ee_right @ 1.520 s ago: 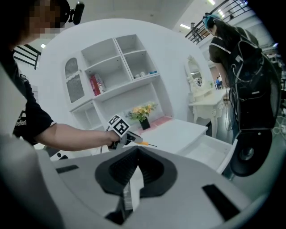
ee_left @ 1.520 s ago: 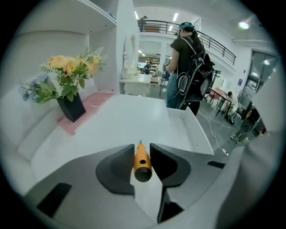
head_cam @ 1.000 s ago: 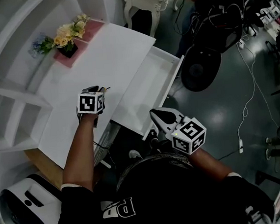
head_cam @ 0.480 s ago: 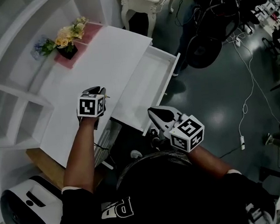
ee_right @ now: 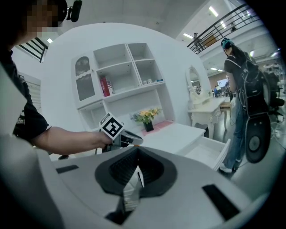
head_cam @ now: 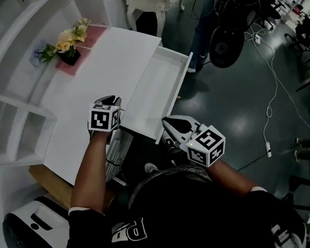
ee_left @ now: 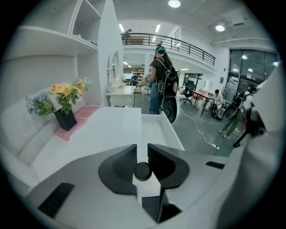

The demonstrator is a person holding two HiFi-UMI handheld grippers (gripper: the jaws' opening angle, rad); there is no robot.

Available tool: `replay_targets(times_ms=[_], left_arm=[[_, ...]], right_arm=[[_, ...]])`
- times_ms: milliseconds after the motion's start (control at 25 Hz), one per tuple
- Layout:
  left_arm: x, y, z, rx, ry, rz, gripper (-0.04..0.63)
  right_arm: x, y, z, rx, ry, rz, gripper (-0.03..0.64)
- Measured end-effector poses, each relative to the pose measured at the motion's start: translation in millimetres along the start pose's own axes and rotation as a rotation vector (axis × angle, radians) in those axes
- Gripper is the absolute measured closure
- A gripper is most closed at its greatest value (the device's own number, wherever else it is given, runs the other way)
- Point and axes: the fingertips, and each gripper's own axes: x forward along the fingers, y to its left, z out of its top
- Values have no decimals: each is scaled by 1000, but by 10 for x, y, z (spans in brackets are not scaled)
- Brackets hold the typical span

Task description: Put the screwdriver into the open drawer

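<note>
- The ribbed dark fingers (ee_left: 118, 167) of the left gripper (ee_left: 142, 152) are closing on the screwdriver (ee_left: 143, 171). Its black handle shows end-on as a smooth round disc, and both pads look to be touching it across a narrow gap
- The shaft and tip run out ahead of the fingers, too small to make out in the head view
- The fingers of the right gripper (ee_right: 136, 154) are together with nothing between them. It hangs near the drawer's front corner, idle
- Where things lie: the left gripper (head_cam: 108, 102) is over the near edge of the smooth white worktop (head_cam: 100, 66). It is just beside the open white drawer (head_cam: 155, 93), a shallow rectangular tray with low walls, pulled well out, floor bare
- Step in hand, as I judge it: carry the screwdriver sideways over the drawer wall, lower it, let go
- To do it well:
  - firm the grip before travelling, since a hard round handle can roll or slip between flat pads
  - lift the tip clear of the near wall
  - turn the tool so its length runs along the drawer
  - set it low on the floor before opening, as a round handle on smooth painted board will likely roll
- The right gripper is best kept out of the path
- Further off: yellow and white flowers in a black square pot (ee_left: 66, 120) on a pink mat (ee_left: 87, 112) at the back of the worktop, well apart from the work
</note>
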Motion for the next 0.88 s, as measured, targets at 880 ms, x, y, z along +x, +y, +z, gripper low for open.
replay_targets(times_ms=[880], left_arm=[[156, -842, -24, -81, -17, 46, 515]], right_arm=[[55, -699, 173, -58, 61, 166, 606]])
